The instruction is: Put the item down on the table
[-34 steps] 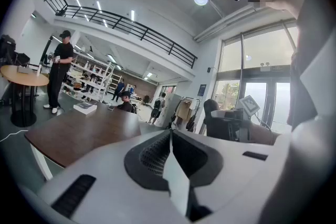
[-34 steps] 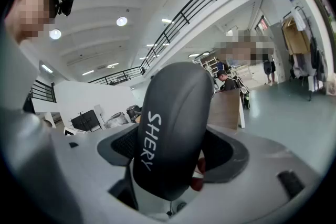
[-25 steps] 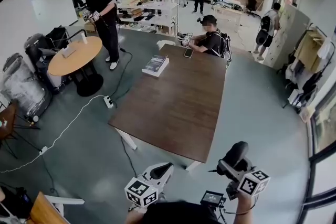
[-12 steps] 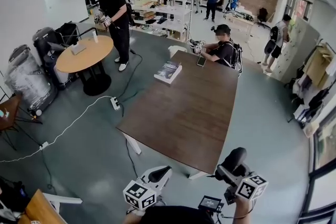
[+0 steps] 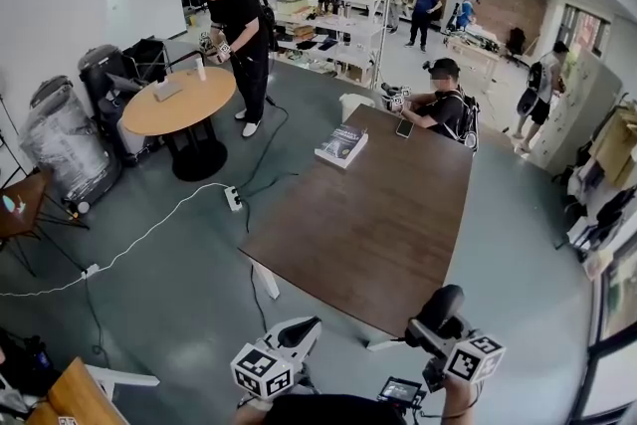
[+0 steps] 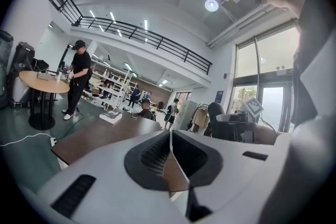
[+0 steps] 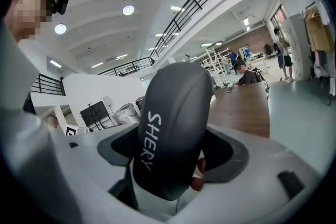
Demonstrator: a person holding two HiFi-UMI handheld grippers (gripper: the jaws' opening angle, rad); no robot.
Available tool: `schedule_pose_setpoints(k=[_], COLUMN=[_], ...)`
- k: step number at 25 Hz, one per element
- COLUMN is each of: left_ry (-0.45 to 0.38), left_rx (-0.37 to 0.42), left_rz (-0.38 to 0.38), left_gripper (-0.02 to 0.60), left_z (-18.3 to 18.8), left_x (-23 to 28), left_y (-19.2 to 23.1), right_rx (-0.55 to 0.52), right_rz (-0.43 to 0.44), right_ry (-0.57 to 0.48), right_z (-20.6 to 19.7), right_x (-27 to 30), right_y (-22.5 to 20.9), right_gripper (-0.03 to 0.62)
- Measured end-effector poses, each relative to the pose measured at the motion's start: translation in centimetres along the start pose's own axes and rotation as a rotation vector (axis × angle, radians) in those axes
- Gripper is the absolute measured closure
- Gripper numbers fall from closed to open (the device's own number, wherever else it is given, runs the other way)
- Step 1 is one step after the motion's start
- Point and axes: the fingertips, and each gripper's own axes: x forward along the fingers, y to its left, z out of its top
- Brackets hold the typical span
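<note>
Right gripper (image 5: pixel 432 323) clamped on dark oblong item (image 7: pixel 176 123), long axis along jaws; left gripper (image 6: pixel 170 152) jaws together.

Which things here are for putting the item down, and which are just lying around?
For the job: dark item, right gripper holding it, long brown table.
Just lying about: book, phone, round table, power strip.

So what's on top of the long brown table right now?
A book and a phone lie at the brown table's far end. The dark item held in the right gripper hides its near right corner.
</note>
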Motion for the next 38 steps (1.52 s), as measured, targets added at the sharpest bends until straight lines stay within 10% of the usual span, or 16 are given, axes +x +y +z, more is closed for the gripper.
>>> schedule_pose_setpoints(k=[38], left_ry=[0.066], left_rx=[-0.029], left_rz=[-0.039], left_gripper=[0.56], left_z=[0.5], left_x=[-1.2], left_y=[9.7], right_rx=[0.024], right_rz=[-0.09], right_ry=[0.036], right_z=[-1.1], right_x=[6.3], right_y=[3.3], right_gripper=[0.244])
